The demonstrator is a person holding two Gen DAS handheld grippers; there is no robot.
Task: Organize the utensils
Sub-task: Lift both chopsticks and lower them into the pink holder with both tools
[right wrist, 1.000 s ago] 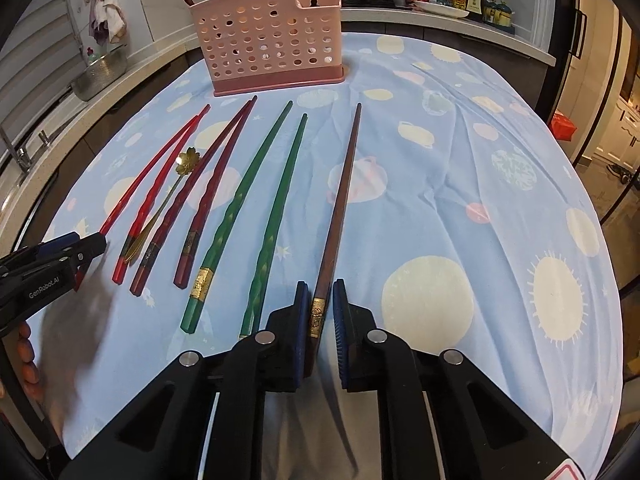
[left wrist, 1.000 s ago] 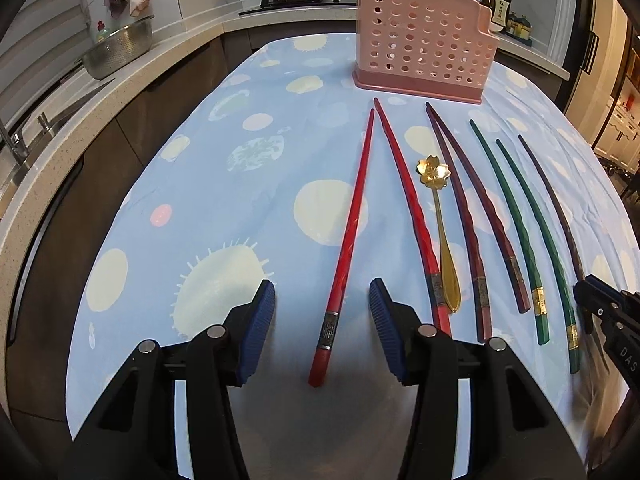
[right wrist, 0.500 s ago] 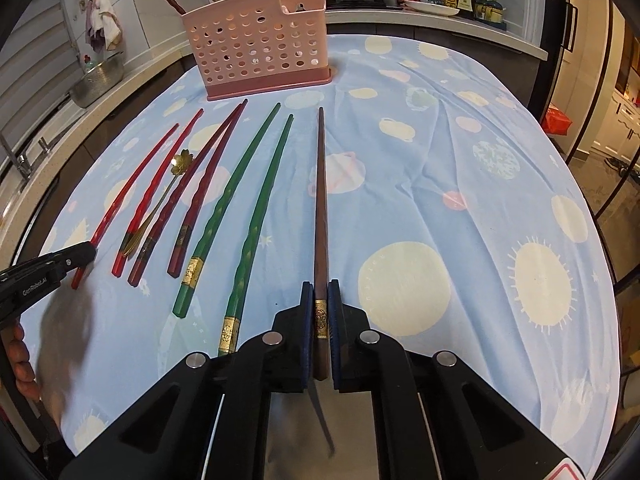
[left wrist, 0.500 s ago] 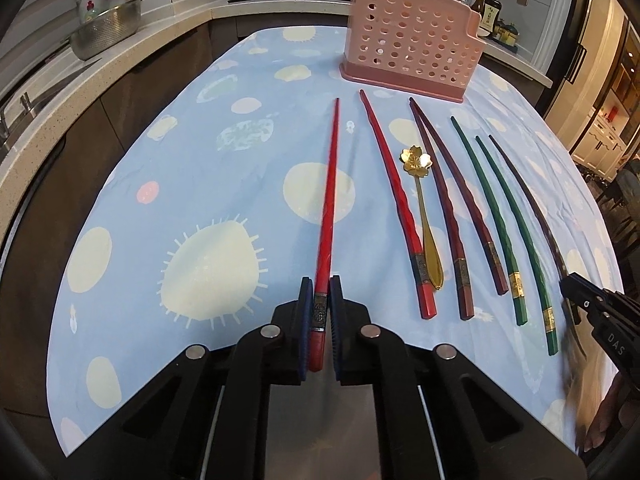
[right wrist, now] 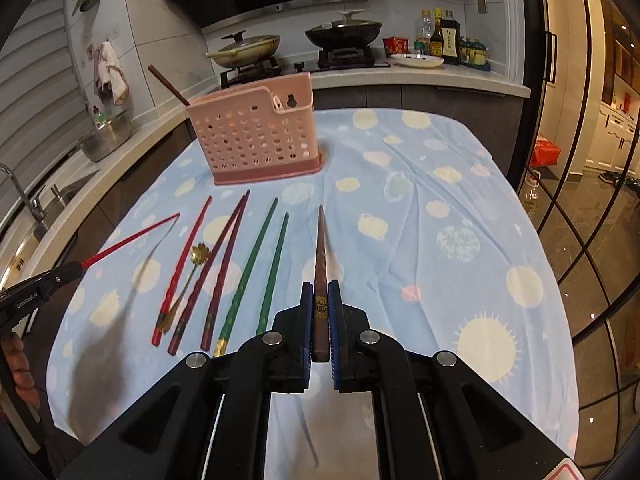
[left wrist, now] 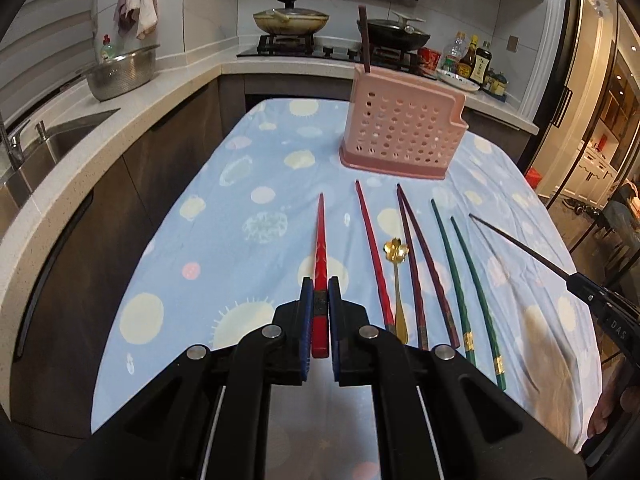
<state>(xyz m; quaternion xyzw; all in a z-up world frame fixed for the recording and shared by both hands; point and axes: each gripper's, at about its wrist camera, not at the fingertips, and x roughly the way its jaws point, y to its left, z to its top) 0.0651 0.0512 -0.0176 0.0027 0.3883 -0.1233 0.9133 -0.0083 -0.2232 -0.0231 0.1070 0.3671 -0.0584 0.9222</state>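
Chopsticks, slim and tapered: left fingers (left wrist: 320,308) clamp a glossy red one (left wrist: 320,264), right fingers (right wrist: 320,308) a brown one (right wrist: 320,272).

Cloth-covered table (left wrist: 240,208) — chopsticks (left wrist: 416,264), spoon (left wrist: 396,256), holder (left wrist: 400,136).

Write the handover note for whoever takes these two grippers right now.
Left gripper: shut on a red chopstick, lifted clear of the cloth.
Right gripper: shut on a brown chopstick, also lifted.
Pink holder: upright at the far end of the table, one brown chopstick already standing in it.
On the cloth: one red chopstick, the gold spoon, two maroon chopsticks, two green chopsticks.
Left to do: put both held chopsticks into the holder, then the six pieces on the cloth.
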